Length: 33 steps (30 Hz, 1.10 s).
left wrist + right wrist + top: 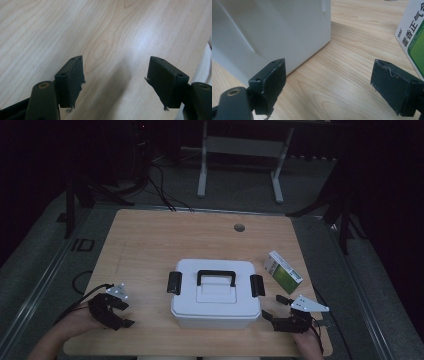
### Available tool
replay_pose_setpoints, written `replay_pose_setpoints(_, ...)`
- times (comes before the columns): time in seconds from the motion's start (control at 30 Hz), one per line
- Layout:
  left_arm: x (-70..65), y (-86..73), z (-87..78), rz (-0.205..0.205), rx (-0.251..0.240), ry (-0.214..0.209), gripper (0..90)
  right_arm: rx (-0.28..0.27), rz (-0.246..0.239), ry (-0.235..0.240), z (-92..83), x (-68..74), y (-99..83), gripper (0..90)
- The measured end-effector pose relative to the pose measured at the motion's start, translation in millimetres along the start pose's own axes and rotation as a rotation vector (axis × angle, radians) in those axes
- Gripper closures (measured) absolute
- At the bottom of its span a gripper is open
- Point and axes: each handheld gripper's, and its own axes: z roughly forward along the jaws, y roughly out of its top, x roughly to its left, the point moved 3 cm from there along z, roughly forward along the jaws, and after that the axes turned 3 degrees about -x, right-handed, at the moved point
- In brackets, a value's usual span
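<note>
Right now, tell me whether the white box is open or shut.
Shut: the white box has its lid seated flat, handle down, with both black side latches on it.

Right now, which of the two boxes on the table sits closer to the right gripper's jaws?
The white storage box: its corner lies just past one jaw of the right gripper. The green-and-white carton stands farther off, beyond the other jaw.
</note>
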Motion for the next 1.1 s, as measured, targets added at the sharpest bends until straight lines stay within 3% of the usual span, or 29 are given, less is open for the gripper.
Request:
replay_pose_setpoints(0.17,0.6,-5.7,-5.2,-0.003,0.06,-0.021,28.7,0.005,-0.01,0.004,-1.6,0.9,-0.7,12.8)
replay_pose_setpoints(0.4,3.4,-11.2,-11.9,-0.021,0.126,0.018,21.9,0.0,0.003,0.01,-2.9,-0.9,-1.3,13.4)
replay_pose_setpoints(0.6,4.3,-10.2,-18.5,-0.019,0.143,0.001,21.9,-0.01,0.002,0.008,-4.4,-1.4,-1.0,13.6)
replay_pose_setpoints(0.8,1.3,-4.9,-26.5,-0.002,0.119,-0.017,22.0,-0.018,0.002,0.014,-5.2,-1.4,-1.1,13.4)
replay_pose_setpoints(1.1,-6.1,17.7,-39.6,0.062,0.141,-0.034,23.1,-0.012,0.003,0.02,-4.2,-0.5,-1.0,13.5)
